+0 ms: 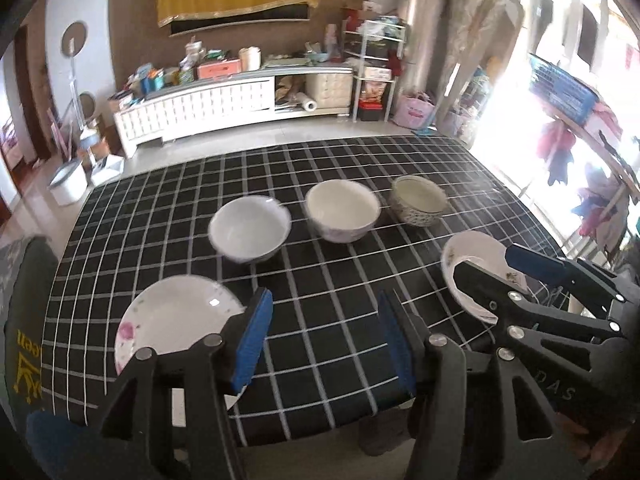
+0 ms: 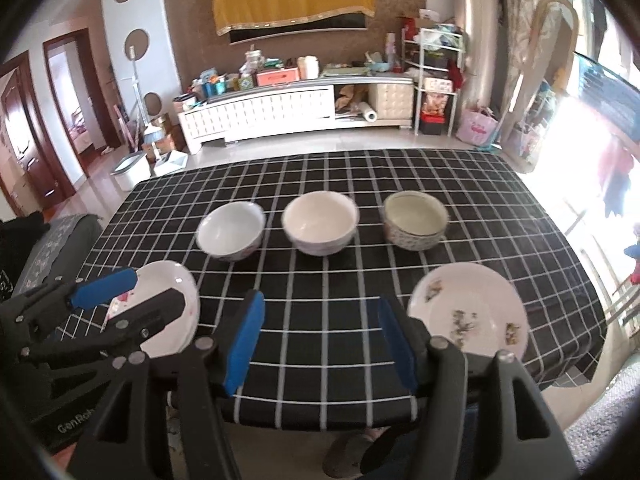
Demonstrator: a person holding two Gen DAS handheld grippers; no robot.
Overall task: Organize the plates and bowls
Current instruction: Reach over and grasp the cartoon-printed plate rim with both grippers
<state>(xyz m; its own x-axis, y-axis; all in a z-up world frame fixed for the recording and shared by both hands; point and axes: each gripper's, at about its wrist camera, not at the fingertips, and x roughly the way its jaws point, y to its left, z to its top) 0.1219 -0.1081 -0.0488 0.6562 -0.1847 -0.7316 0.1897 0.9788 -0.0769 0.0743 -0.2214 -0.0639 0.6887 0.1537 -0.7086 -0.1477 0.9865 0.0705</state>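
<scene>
grippers, left [image 1: 324, 340] and right [image 2: 320, 344], apparently empty above checked table [image 2: 320, 184].

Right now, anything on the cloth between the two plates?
Nothing: bare checked tablecloth between the pink-flower plate and the sprig-pattern plate, per right wrist view.

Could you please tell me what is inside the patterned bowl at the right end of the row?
The patterned bowl appears empty: only its pale inner wall shows. Its near rim hides the very bottom, so something small and flat there cannot be ruled out.
</scene>
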